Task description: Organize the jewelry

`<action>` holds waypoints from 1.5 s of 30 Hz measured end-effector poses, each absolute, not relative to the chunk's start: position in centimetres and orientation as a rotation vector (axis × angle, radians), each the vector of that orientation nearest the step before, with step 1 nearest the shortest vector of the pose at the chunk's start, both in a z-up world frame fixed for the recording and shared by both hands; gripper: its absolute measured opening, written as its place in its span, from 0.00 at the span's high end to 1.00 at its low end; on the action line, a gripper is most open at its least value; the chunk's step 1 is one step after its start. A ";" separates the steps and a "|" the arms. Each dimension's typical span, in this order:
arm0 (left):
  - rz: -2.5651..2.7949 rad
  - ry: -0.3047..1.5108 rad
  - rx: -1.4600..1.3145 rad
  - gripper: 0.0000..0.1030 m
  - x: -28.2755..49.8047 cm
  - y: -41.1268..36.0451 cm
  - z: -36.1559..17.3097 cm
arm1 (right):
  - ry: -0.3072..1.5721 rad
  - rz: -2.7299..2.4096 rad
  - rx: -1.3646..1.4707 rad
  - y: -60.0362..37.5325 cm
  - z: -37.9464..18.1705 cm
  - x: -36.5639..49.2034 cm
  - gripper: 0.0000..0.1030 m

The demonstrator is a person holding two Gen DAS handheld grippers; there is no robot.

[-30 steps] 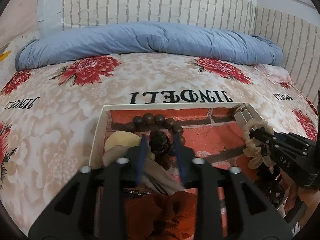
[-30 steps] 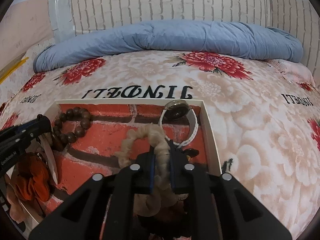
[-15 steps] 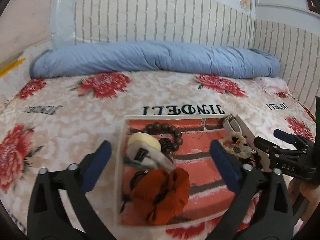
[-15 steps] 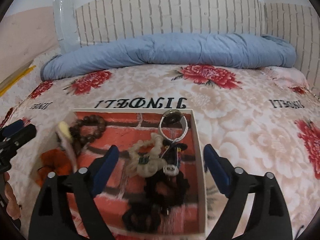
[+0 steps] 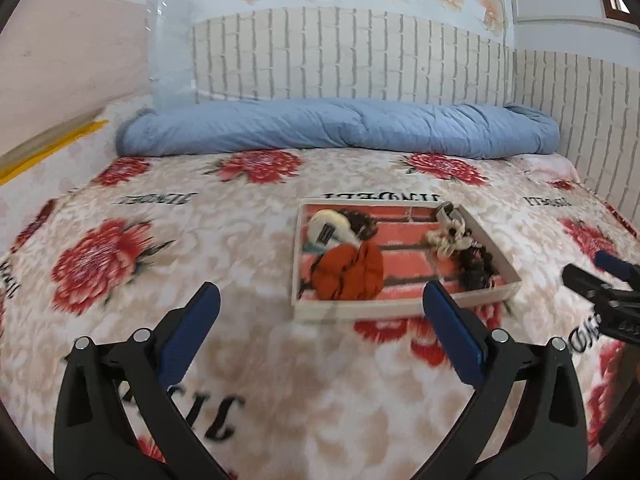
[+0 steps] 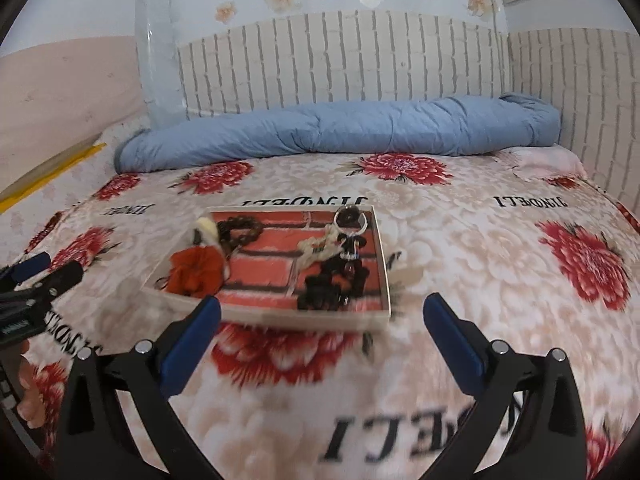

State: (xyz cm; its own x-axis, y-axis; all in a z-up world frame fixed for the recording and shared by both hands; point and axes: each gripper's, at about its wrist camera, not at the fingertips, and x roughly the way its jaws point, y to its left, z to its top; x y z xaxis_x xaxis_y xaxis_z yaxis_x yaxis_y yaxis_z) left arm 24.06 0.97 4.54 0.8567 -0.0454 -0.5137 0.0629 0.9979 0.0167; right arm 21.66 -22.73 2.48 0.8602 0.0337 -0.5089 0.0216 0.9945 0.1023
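Observation:
A white tray (image 5: 404, 309) with a red brick-print floor lies on the bed; it also shows in the right wrist view (image 6: 304, 317). In it lie an orange scrunchie (image 5: 348, 268), a brown bead bracelet (image 6: 240, 230), a cream scrunchie (image 6: 318, 246), a black scrunchie (image 6: 330, 286) and a watch (image 6: 350, 218). My left gripper (image 5: 320, 330) is open and empty, pulled back in front of the tray. My right gripper (image 6: 320, 332) is open and empty, also in front of the tray.
The bed has a floral blanket (image 5: 168, 248) with red flowers and black lettering. A rolled blue quilt (image 5: 340, 128) lies along the brick-pattern headboard wall (image 5: 352, 60). A yellow strip (image 5: 52, 144) runs along the bed's left edge.
Both grippers let go of the jewelry, opened wide and drew back and up from the tray. The cream scrunchie and the beads stay in the tray.

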 end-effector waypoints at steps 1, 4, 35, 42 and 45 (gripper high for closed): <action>-0.045 0.518 0.039 0.05 22.8 1.0 4.2 | 0.528 0.005 0.106 -22.7 2.2 20.5 0.04; -0.018 0.482 0.040 0.05 19.7 1.2 3.2 | 0.484 0.012 0.095 -22.4 1.4 17.7 0.04; 0.028 0.394 0.030 0.05 15.4 2.2 -2.3 | 0.336 -0.007 0.033 -20.8 -3.5 12.0 0.04; 0.019 0.385 0.032 0.05 15.2 2.0 -2.3 | 0.333 -0.011 0.037 -20.9 -3.5 11.9 0.04; 0.019 0.385 0.028 0.05 15.2 2.0 -2.3 | 0.334 -0.010 0.037 -21.0 -3.5 11.9 0.04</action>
